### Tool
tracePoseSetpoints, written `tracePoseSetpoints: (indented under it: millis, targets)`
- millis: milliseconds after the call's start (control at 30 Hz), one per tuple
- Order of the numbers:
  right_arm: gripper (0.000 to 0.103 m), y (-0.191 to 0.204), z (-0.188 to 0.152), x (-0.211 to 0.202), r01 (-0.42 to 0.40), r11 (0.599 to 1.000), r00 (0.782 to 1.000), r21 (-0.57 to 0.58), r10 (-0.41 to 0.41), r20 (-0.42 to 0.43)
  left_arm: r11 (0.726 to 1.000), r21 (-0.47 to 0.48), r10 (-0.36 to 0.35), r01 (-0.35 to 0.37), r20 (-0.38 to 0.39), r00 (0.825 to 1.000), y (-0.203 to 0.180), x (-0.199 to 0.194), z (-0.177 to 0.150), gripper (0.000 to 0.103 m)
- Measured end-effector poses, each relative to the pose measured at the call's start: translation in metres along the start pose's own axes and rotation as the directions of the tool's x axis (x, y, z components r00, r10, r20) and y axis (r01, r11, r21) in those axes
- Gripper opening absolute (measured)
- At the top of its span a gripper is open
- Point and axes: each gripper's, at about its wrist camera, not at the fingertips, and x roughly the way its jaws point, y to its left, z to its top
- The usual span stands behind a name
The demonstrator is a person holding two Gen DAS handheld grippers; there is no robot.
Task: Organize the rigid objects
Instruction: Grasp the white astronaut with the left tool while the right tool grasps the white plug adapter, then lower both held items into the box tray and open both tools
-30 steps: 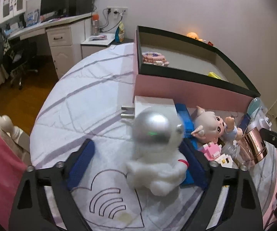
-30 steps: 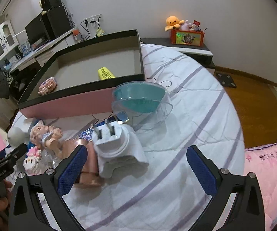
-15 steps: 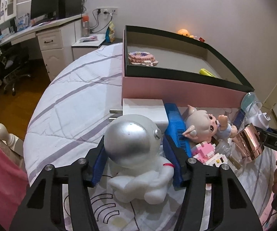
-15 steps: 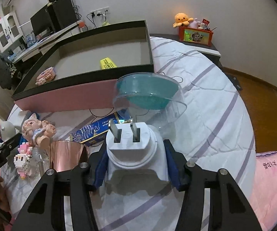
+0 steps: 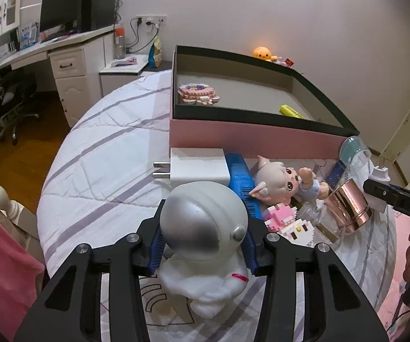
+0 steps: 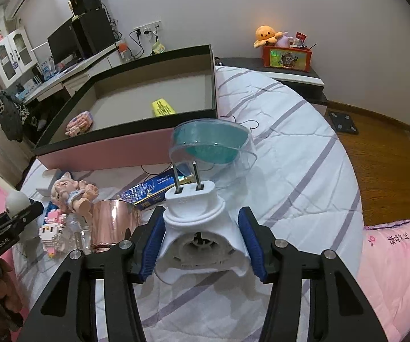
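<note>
My left gripper [image 5: 203, 249] is shut on a white astronaut figure with a silver helmet [image 5: 202, 222], held above the bed. My right gripper [image 6: 202, 242] is shut on a white plug-in device with two prongs [image 6: 199, 228], also lifted; it shows at the far right of the left wrist view [image 5: 380, 183]. A large pink box with a dark rim [image 5: 250, 134] stands behind, holding a pink block model [image 5: 198, 94] and a yellow item [image 5: 290, 111]. The box also shows in the right wrist view [image 6: 125, 145].
On the striped bedsheet lie a white charger [image 5: 198, 165], a blue comb [image 5: 242, 182], a doll [image 5: 279, 182], a pink-white block figure [image 5: 287, 222], a rose-gold cup [image 6: 112, 222], a blue packet [image 6: 153, 186] and a clear teal-lidded bowl [image 6: 212, 145]. A desk [image 5: 62, 54] stands left.
Both grippers closed from open: the left on the astronaut, the right on the plug device. Both objects have since been lifted a little off the bed.
</note>
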Motion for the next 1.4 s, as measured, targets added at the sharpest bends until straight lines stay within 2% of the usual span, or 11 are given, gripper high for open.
tracePoseSetpoints:
  millis: [367,667,833,967,1133,1400]
  targets:
    - [0.054,0.007,0.012,-0.022,-0.033,0.999,0.998,-0.013,0.034,0.045,0.999,0.027,-0.028,0.027,0.051,0.998,-0.011,-0.024,0.018,0.045]
    - [0.054,0.04,0.073,-0.041,-0.073,0.99,0.982,-0.118,0.092,0.162,0.995,0.078,-0.075,0.065,0.134,0.988,-0.025,-0.033,0.077,0.045]
    - [0.054,0.057,0.115,-0.026,-0.098,0.984,0.974,-0.148,0.125,0.186,0.992,0.086,-0.11,0.098,0.151,0.982,-0.033,-0.017,0.124,0.045]
    - [0.054,0.061,0.137,-0.005,-0.107,0.984,0.975,-0.146,0.132,0.178,0.991,0.098,-0.109,0.095,0.147,0.983,-0.042,0.005,0.148,0.045]
    - [0.054,0.057,0.151,0.031,-0.102,0.987,0.985,-0.12,0.118,0.129,0.99,0.109,-0.104,0.092,0.108,0.989,-0.053,0.039,0.165,0.045]
    - [0.054,0.048,0.154,0.077,-0.082,0.993,0.995,-0.079,0.086,0.049,0.99,0.114,-0.084,0.079,0.033,0.996,-0.062,0.085,0.169,0.045]
